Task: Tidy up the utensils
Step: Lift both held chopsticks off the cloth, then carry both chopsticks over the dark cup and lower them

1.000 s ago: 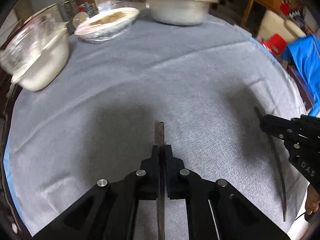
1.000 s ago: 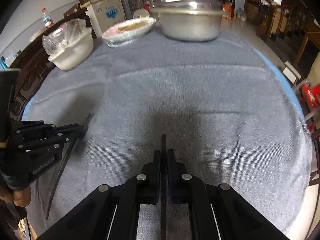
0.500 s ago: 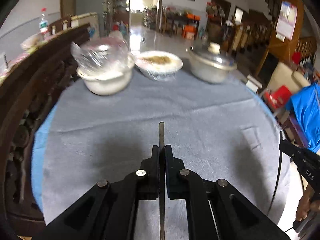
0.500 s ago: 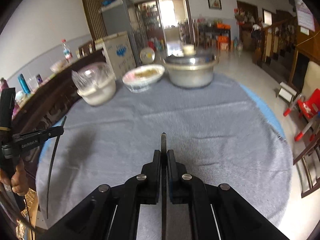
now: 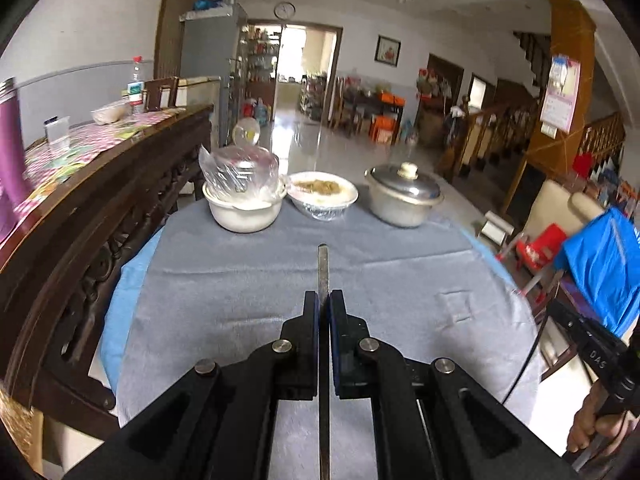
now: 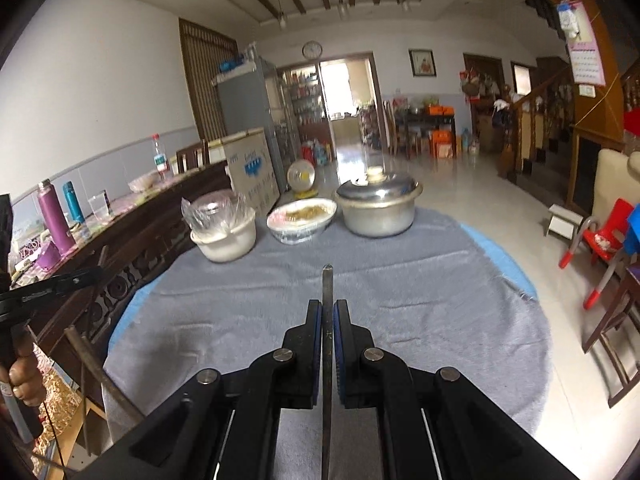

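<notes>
Left hand-held gripper point(image 5: 324, 304): clenched on a thin flat utensil point(image 5: 322, 268), which is pinched edge-on between the pads so that its blunt tip projects straight ahead of the fingers; the narrow pinch is judged to stop it from twisting.
Right hand-held gripper point(image 6: 328, 312): clenched likewise on a second thin utensil point(image 6: 327, 284), whose rounded tip juts forward past the fingers.
Height: both are held raised above the grey cloth on the counter point(image 5: 400, 280), with nothing touched; a carrying pose is judged.
Ahead of the fingers: a wrapped white bowl point(image 5: 244, 210), a covered dish of food point(image 5: 323, 196) and a lidded metal pot point(image 5: 402, 200) are lined up along the far edge, well apart from both tips, presumably kept clear of the working area.
Destination: no holder or tray for the utensils is seen.
</notes>
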A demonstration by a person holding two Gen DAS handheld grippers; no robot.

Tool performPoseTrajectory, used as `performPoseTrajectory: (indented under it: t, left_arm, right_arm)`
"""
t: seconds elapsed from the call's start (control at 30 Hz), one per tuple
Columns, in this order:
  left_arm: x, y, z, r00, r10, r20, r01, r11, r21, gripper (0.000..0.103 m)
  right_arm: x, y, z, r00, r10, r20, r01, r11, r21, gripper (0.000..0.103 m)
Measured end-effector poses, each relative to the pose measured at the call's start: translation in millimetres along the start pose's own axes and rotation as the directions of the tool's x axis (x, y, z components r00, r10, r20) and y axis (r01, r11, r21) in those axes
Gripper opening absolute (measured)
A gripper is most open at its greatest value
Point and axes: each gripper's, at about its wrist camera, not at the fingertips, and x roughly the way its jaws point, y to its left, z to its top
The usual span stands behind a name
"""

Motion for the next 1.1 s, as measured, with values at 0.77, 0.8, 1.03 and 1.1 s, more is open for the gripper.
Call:
performPoseTrajectory:
  t: [0.77, 0.8, 1.03, 1.1]
  left_arm:
    - [-119, -27, -82, 0.948, 0.153, 0.278, -0.130, 0.987, -0.099, 0.005]
    - [-119, -28, -84, 0.947, 0.162, 0.279, -0.141, 0.986, -0.094, 0.005]
    - [-122, -33, -90, 0.938, 0.221, 0.266, -0.208, 0.975, -0.078, 0.005]
    - [-123, -34, -92, 0.937, 0.231, 0.261, -0.219, 0.973, -0.076, 0.005]
  right_arm:
    - [-112, -6, -10, 0.976, 0.049, 0.212, -0.070, 0.993, 0.092, 0.007]
    - [-114, -5, -10, 0.975, 0.053, 0.216, -0.074, 0.993, 0.091, 0.007]
    - [-123, 10, -12, 0.970, 0.045, 0.240, -0.056, 0.998, 0.041, 0.007]
    - [-123, 12, -13, 0.969, 0.048, 0.242, -0.059, 0.998, 0.039, 0.007]
